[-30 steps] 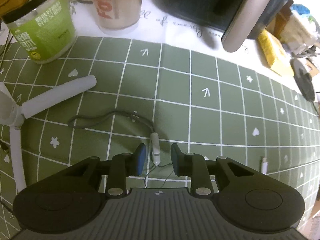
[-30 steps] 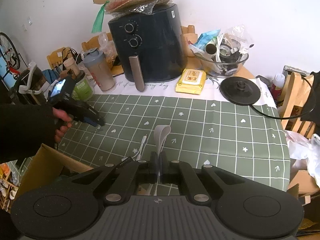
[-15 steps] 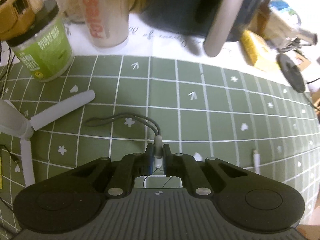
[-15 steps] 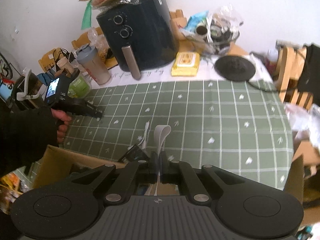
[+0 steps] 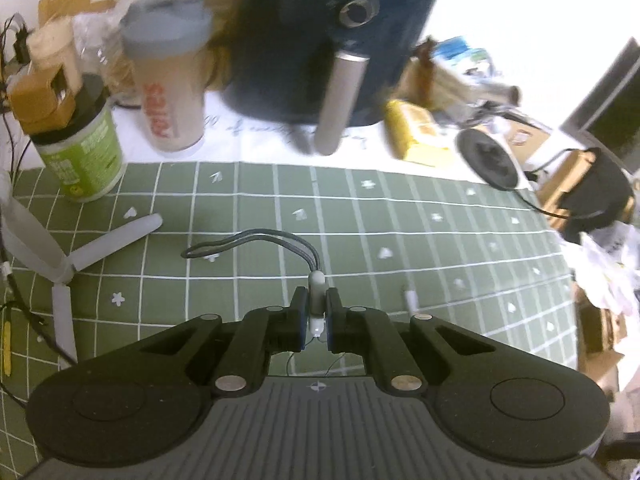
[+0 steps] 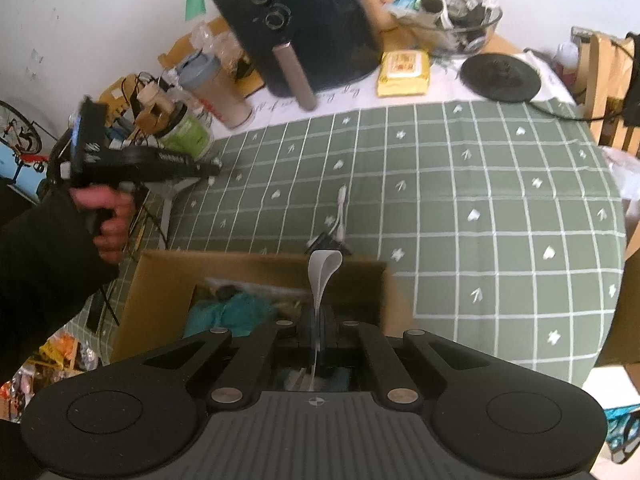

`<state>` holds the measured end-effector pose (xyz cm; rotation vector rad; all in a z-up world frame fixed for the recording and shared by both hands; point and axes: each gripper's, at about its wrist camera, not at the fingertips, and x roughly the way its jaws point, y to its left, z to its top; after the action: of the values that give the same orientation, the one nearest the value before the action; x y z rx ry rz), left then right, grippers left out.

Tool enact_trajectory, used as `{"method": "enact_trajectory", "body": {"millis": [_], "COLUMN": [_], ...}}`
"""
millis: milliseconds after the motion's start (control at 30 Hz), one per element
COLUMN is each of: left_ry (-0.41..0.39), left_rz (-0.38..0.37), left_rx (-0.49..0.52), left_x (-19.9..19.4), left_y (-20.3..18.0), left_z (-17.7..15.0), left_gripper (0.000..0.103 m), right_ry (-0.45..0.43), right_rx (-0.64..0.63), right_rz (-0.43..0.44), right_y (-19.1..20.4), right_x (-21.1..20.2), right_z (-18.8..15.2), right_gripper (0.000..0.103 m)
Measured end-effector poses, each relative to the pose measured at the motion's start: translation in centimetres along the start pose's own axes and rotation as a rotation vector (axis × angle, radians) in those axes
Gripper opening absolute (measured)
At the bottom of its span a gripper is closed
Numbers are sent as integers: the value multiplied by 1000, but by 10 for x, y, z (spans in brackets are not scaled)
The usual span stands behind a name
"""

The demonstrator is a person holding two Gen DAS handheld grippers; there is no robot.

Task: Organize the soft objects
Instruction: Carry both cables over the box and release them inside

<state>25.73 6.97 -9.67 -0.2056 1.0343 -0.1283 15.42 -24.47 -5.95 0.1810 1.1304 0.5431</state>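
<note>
My left gripper (image 5: 316, 312) is shut on the white plug end of a dark grey cable (image 5: 256, 240) and holds it a little above the green checked tablecloth (image 5: 400, 248); the cable loops out to the left. My right gripper (image 6: 318, 328) is shut on a white strap (image 6: 322, 276) that curls over at its top. It hangs above an open cardboard box (image 6: 256, 276) with teal fabric (image 6: 232, 312) inside. The left gripper (image 6: 212, 168) also shows in the right wrist view, held in a hand at the left.
A white cable (image 6: 341, 212) lies on the cloth beyond the box. A white tripod (image 5: 60, 256), a green jar (image 5: 80, 156), a shaker bottle (image 5: 168, 80), a dark air fryer (image 5: 332, 40) and a yellow packet (image 5: 416, 132) stand at the back.
My left gripper closed on the cable plug and lifted it. My right gripper drew back with the strap, from over the cloth to above the open box.
</note>
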Motion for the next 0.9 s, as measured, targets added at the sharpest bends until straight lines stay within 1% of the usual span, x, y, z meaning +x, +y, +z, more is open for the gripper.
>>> {"method": "enact_trajectory", "body": {"millis": [100,167,200,233,267,300,333,367,400,467,567,700,900], "left_ry": [-17,-30,-34,-45,-50,-54,-58,-60,-62,-66,-75,-81,-83], "left_rz": [-31,-52,-63,-75,-84,-94,-104,-113,-121,-139,-156,-179,-213], "left_rx": [21,29,31,34,38,43,46,48,49,54,68,79,130], "left_x": [-19,-32,-37,-42,-47,-52,-57,-62,-66,-75,-88,-104,-128], "left_y": [-9,-14,-16,-18,-20,-22,-24,-25,-27,-30,-34,-38,-53], "left_z": [-8,-13,-16,-18,-22,-25,-29,-32,-35,-42,-53,-67,-89], "left_gripper": [9,9,9,9,9,9,9,9,9,9,9,9,9], "right_ry": [27,45,48,47,40,29,16,7,2,-11,-18,-29,-49], "right_rx": [-6,-16,-25,-31,-36,-40,-47,-56,-62,-63,-56,-58,-69], "right_rz": [5,-2,-11,-16,-19,-22,-23,-20,-18,-24,-25,-32,-48], "right_y": [7,11,14,15,17,18,20,22,23,23,22,23,27], "right_x": [6,11,12,12,11,10,8,6,5,3,2,-1,-7], "right_z": [-6,-8,-10,-11,-13,-15,-16,-17,-19,-21,-23,-27,-29], "right_gripper": [5,8,13,27,47,58,74,80,83,90,94,95,96]}}
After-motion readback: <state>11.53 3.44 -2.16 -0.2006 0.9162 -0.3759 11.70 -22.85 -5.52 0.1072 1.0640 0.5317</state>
